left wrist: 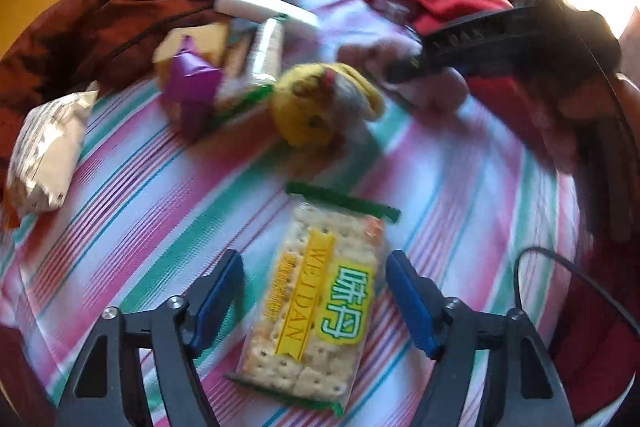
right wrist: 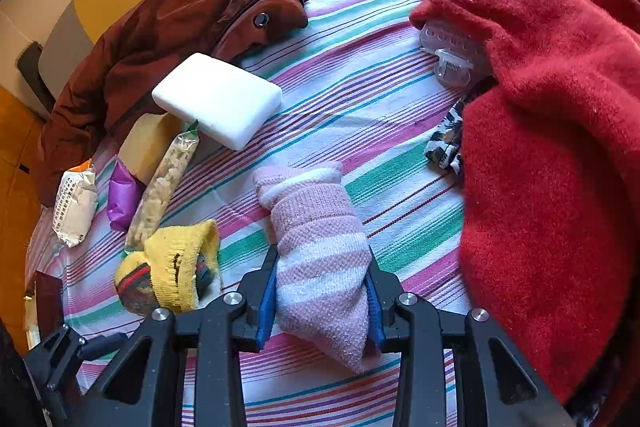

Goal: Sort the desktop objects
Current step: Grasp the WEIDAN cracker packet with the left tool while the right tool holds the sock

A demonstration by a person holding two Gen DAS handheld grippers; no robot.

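My left gripper [left wrist: 314,273] is open, one jaw on each side of a cracker packet [left wrist: 320,303] with a green and yellow label that lies on the striped cloth [left wrist: 460,195]. My right gripper [right wrist: 320,279] is shut on a rolled pink and white sock [right wrist: 320,247]. A yellow sock ball [right wrist: 172,267] lies to its left; it also shows in the left wrist view [left wrist: 316,107]. The right gripper appears as a dark shape [left wrist: 460,43] at the pink sock [left wrist: 416,75] in the left wrist view.
A white box [right wrist: 218,99], a second cracker packet [right wrist: 164,187], a purple wrapper [right wrist: 122,197] and a white snack bag [right wrist: 74,205] lie at left. A brown jacket [right wrist: 160,39] is behind them. A red sweater [right wrist: 552,147] fills the right, with a clear hair clip [right wrist: 450,57] and a leopard-print cloth [right wrist: 446,143].
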